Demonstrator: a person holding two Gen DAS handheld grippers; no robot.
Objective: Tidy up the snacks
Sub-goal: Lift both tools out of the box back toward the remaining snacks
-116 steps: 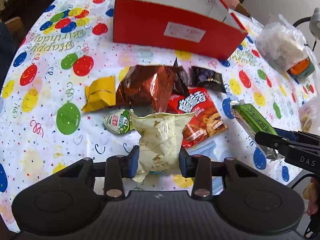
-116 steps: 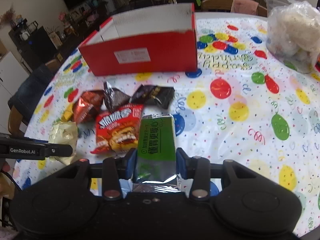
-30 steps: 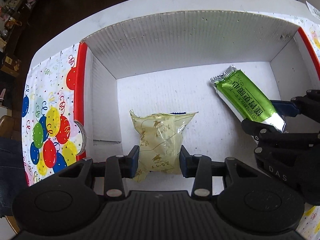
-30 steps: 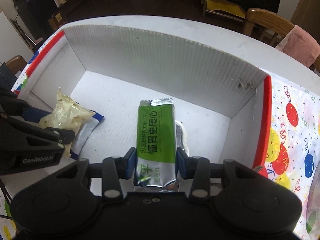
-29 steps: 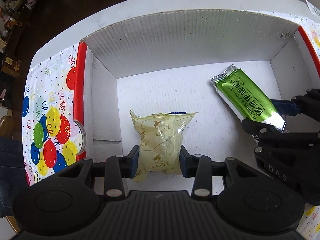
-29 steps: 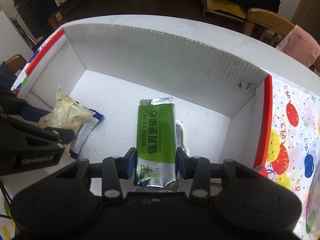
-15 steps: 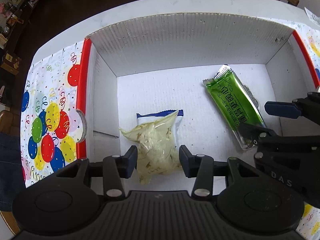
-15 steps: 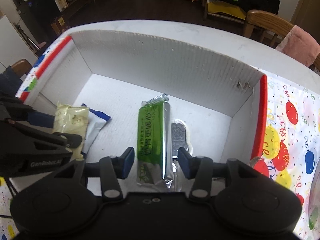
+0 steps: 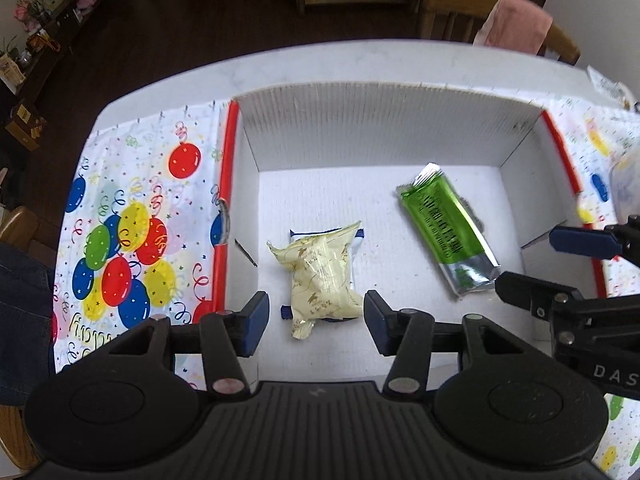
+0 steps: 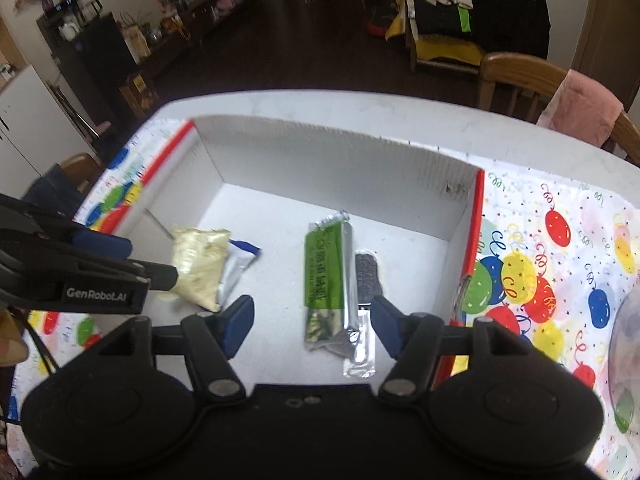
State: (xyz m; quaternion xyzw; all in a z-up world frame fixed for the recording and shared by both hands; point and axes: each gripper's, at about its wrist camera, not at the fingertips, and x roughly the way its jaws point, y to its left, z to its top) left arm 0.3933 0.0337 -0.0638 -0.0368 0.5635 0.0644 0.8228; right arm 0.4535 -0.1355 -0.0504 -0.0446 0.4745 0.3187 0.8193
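The red-edged box [image 9: 400, 136] holds both snacks on its white floor. The cream pouch [image 9: 322, 276] lies left of centre, looking light, soft and crinkly; its sealed end probably gives the safest hold. Its long axis runs near to far. The green bar [image 9: 446, 232], stiffer and slick, angles far-left to near-right. The left gripper [image 9: 312, 318] and the right gripper [image 10: 312, 326] have just been opening, nothing held.
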